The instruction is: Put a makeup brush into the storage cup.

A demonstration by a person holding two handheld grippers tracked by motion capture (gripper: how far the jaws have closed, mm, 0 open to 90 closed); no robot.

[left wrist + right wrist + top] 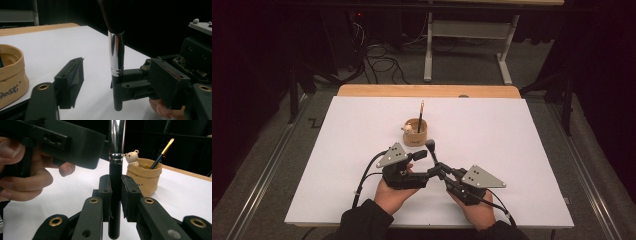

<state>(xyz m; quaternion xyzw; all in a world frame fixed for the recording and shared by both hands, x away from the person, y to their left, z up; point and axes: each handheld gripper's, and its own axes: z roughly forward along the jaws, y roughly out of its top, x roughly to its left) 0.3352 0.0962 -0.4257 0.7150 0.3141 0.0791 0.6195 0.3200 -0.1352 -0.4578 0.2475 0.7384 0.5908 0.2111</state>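
A make-up brush (432,151) with a black handle, a chrome ferrule (116,53) and dark bristles stands upright over the white board. My right gripper (115,192) is shut on its black handle (115,177) low down, and the handle's end sticks out below the pads. My left gripper (116,80) is open, with one jaw on each side of the brush and neither pad touching it. In the high view the two grippers meet at the front middle, the left gripper (424,165) just left of the right gripper (438,171).
A tan paper pouch (415,132) stands behind the brush at the board's middle. It has a small bear figure (132,157) on its rim and a thin gold-tipped brush (162,152) inside. The white board (512,150) lies on a wooden table (427,91). Cables and a desk frame lie beyond.
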